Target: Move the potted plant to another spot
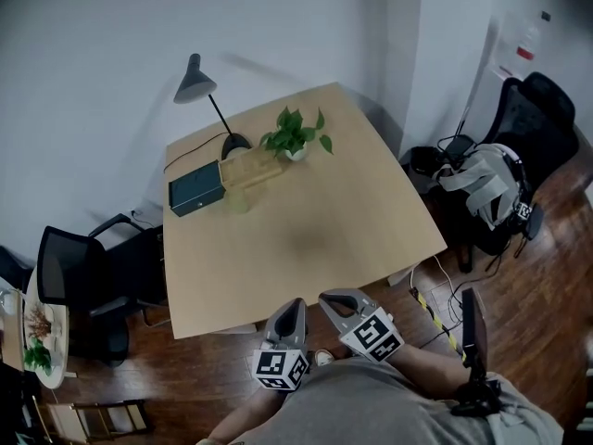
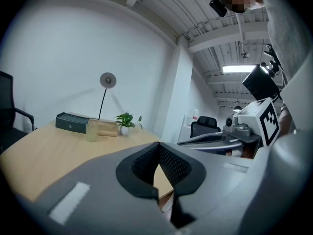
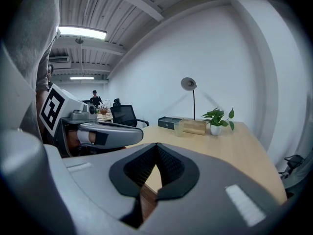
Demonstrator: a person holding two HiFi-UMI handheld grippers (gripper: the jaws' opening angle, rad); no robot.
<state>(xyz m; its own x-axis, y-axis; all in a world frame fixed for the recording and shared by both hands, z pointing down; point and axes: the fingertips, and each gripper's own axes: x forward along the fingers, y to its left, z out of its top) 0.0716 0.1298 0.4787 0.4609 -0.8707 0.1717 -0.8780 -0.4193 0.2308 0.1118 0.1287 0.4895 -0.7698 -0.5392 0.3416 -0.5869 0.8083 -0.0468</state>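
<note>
- Standing at the far side of the table [image 1: 352, 221], the plant [image 1: 295, 135] has its white pot [image 1: 296, 155] just right of a wooden block [image 1: 252, 167], with the lamp [image 1: 208, 100] further left. Is that its old spot or its new one?
- One look can't settle that. It fits a plant waiting to be fetched, and equally one set down already, with the hands back at the near edge.
- And the tools?
- Both are at the near edge, well apart from the plant. The left gripper [image 1: 297, 303] has its jaws pressed together with nothing between them, and the right gripper [image 1: 326, 298] is the same.
- If a grab is due, how do you do it well?
- Spread the jaws before arriving, wide enough for the pot. Come in low from the right or near side, where the table is bare, because the block and the cup [image 1: 238, 199] crowd the left. Clamp the pot's wall, hold it upright and lift straight.
- Risks?
- Leaves overhang the pot, so a high approach probably pinches stems. The pot looks small and light, and a nudge might tip it.
</note>
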